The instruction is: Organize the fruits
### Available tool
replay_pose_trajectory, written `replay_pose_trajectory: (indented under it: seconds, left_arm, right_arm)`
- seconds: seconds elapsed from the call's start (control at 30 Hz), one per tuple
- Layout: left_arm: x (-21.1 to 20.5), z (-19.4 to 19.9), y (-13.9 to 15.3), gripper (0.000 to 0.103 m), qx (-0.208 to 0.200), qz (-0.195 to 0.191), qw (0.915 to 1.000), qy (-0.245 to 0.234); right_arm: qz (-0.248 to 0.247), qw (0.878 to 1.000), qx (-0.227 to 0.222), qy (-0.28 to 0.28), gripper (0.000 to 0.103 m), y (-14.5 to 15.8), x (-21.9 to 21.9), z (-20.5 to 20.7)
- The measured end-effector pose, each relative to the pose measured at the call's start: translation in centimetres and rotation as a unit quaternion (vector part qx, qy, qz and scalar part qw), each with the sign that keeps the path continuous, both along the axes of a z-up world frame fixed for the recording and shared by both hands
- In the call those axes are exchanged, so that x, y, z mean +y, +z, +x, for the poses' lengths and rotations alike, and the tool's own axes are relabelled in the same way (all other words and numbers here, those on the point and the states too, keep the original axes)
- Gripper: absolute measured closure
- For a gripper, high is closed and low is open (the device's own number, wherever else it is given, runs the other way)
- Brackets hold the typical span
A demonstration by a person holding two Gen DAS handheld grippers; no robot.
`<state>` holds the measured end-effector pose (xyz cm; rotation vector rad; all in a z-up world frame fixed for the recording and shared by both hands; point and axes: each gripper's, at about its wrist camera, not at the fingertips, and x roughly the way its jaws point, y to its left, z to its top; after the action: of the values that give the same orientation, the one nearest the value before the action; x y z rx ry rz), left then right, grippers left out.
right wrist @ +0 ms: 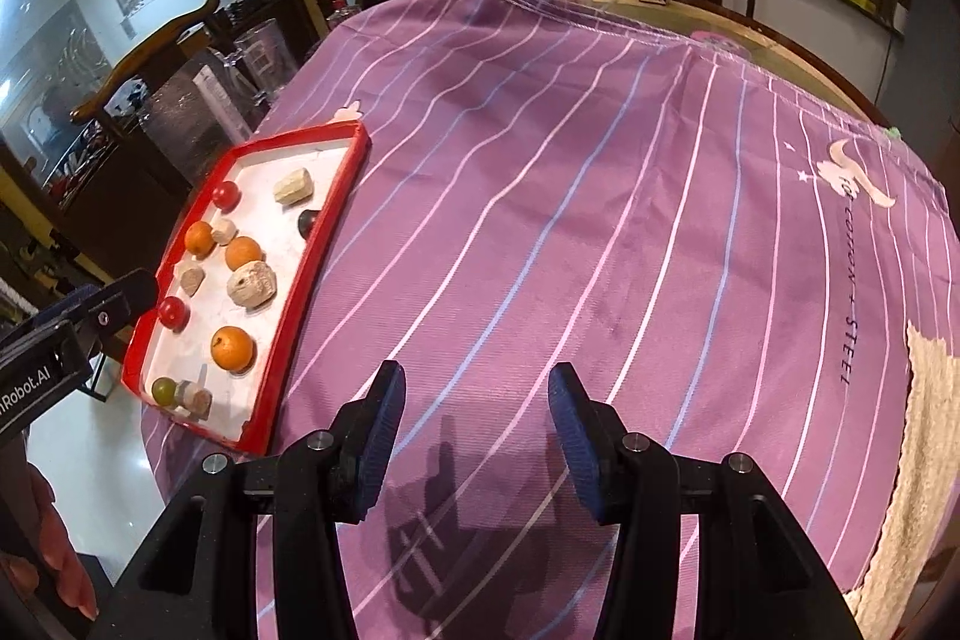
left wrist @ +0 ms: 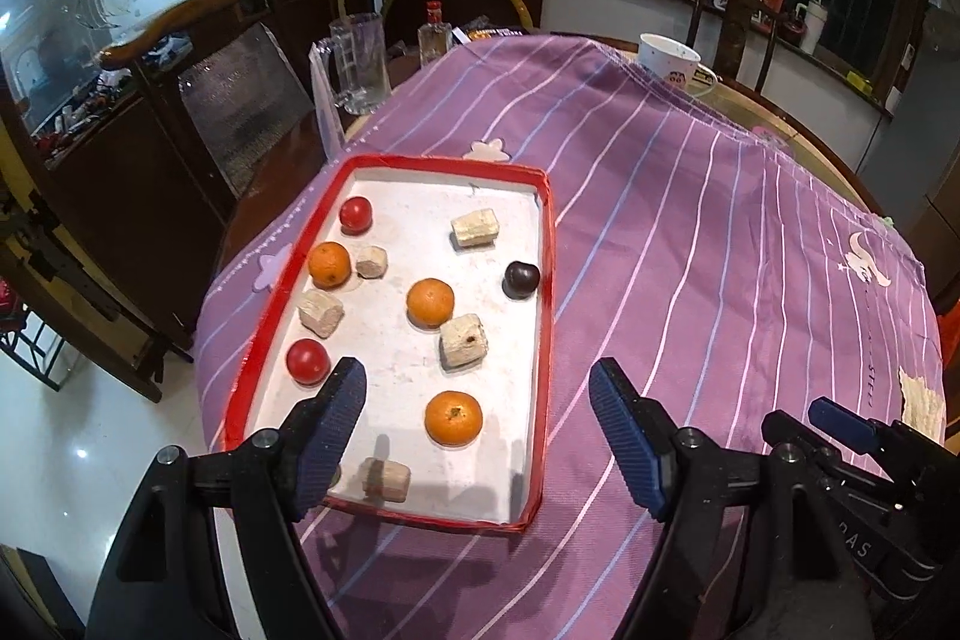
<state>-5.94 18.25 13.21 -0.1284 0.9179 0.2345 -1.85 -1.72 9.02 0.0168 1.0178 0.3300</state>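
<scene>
The left gripper (left wrist: pixel 477 424) hangs above the near end of the red-rimmed tray (left wrist: pixel 545 316), its jaws spread wide with nothing between them. The right gripper (right wrist: pixel 474 436) hovers over bare striped cloth (right wrist: pixel 600 196) near the near edge of the surface, jaws likewise spread and empty — well apart from the tray.

All the fruit sits mixed inside the tray, which lies by the left edge of the surface. Three oranges: one at the near end (left wrist: pixel 453 417), one in the middle (left wrist: pixel 430 302), one against the left rim (left wrist: pixel 329 264). Two red round fruits lie along the left rim, one near (left wrist: pixel 308 361) and one far (left wrist: pixel 355 214); a dark one (left wrist: pixel 520 279) rests by the right rim. A small green fruit (right wrist: pixel 163 390) shows in the near-left corner in the right wrist view only. Pale cut chunks, such as the one (left wrist: pixel 462 341) just beside the middle orange, are scattered among them.

This looks like the opening of the sorting — no fruit is held, and nothing appears grouped yet. The near orange lies between the left gripper's jaws in that view, so it seems the likely first pick. That would call for lowering the gripper until the pads (left wrist: pixel 333 430) straddle the orange, clear of the near chunk (left wrist: pixel 387 481), then closing gently since the round skin may roll.
</scene>
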Motion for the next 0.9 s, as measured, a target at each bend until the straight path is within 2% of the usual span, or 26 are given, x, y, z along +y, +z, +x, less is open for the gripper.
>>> replay_pose_trajectory:
  seconds: [0.23,0.7,0.77,0.83,0.87,0.9]
  left_arm:
    - [0.1,-1.1,1.2,0.023,-0.016,0.019,0.9996,0.016]
    - [0.6,-2.9,3.0,0.021,-0.043,0.046,0.9970,0.044]
    - [0.7,-3.5,3.5,0.021,-0.060,0.059,0.9947,0.058]
    - [0.8,-4.9,4.6,0.021,-0.099,0.089,0.9875,0.084]
    - [0.8,-5.7,5.4,0.017,-0.122,0.107,0.9819,0.098]
    - [0.8,-6.3,6.0,0.006,-0.139,0.121,0.9768,0.110]
  right_arm:
    - [-0.001,1.000,-0.011,0.021,0.048,0.7,1.0,-0.6]
    - [-0.003,0.998,-0.022,0.053,0.048,1.1,3.0,-1.1]
    - [-0.004,0.998,-0.023,0.057,0.048,1.0,3.2,-1.3]
    - [-0.004,0.998,-0.025,0.061,0.047,0.9,3.6,-1.4]
    - [-0.003,0.998,-0.025,0.063,0.047,0.8,3.8,-1.4]
    - [-0.002,0.997,-0.025,0.067,0.047,0.8,4.1,-1.5]
